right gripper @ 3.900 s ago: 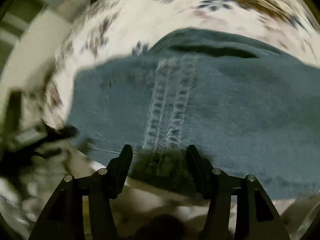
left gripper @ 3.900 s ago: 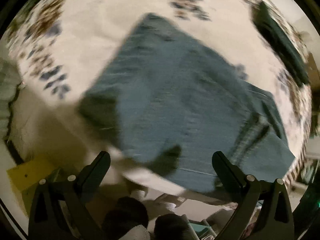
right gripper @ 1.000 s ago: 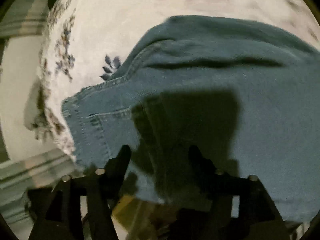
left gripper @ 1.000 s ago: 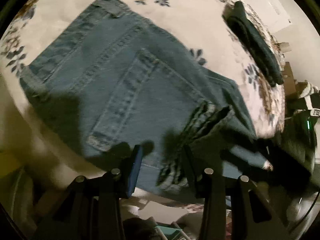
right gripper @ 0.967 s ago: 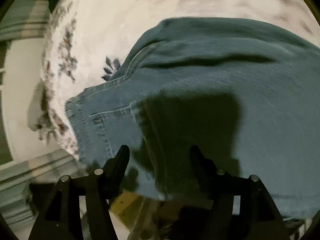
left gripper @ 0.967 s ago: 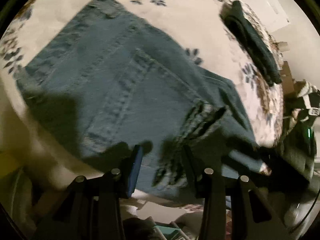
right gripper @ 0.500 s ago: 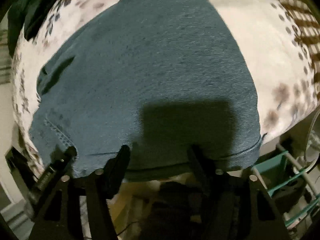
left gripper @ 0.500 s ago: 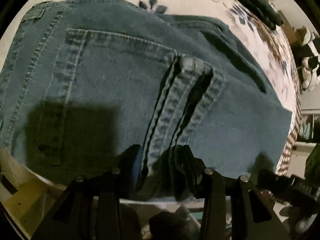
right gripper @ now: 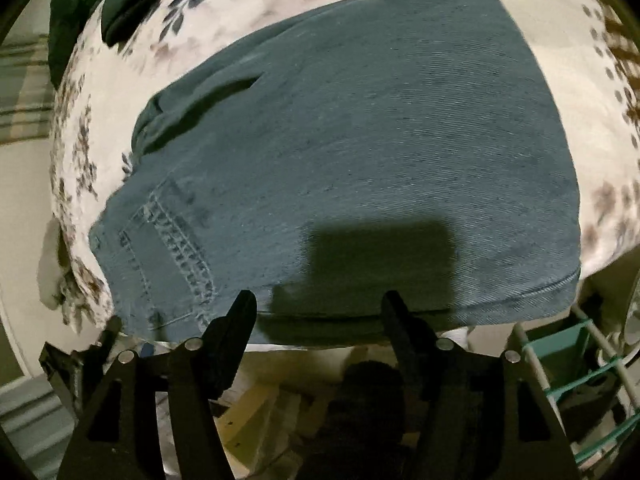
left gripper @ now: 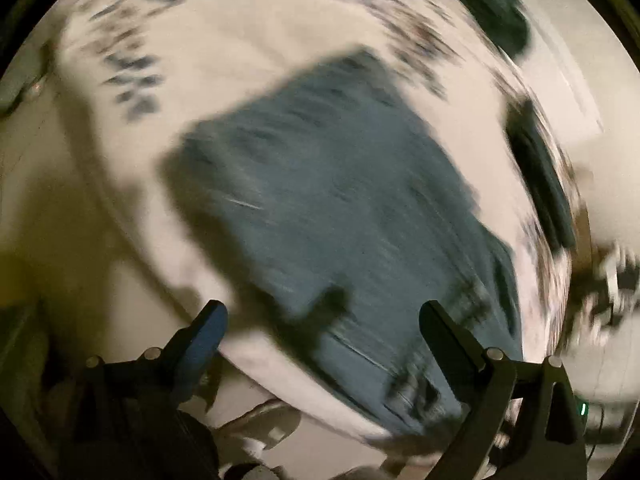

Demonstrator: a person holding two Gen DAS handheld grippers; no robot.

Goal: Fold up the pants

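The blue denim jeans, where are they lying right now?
The folded blue denim jeans lie flat on the white floral bedspread, at its near edge just ahead of both open grippers; dark green clothing sits at the far left in the right wrist view.

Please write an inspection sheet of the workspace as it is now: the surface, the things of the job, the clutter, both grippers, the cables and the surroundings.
Surface: floral cloth, white with blue and brown flowers, covers the table.
Job's things: jeans lie folded into a compact block near the front edge; a back pocket shows at their left end.
Clutter: dark green garment at the far left corner; in the blurred left wrist view a dark folded item lies to the right of the jeans.
Grippers: left gripper open, holding nothing; right gripper open, above the near edge of the jeans, not gripping.
Cables: nothing seen.
Surroundings: rack with teal bars at lower right.
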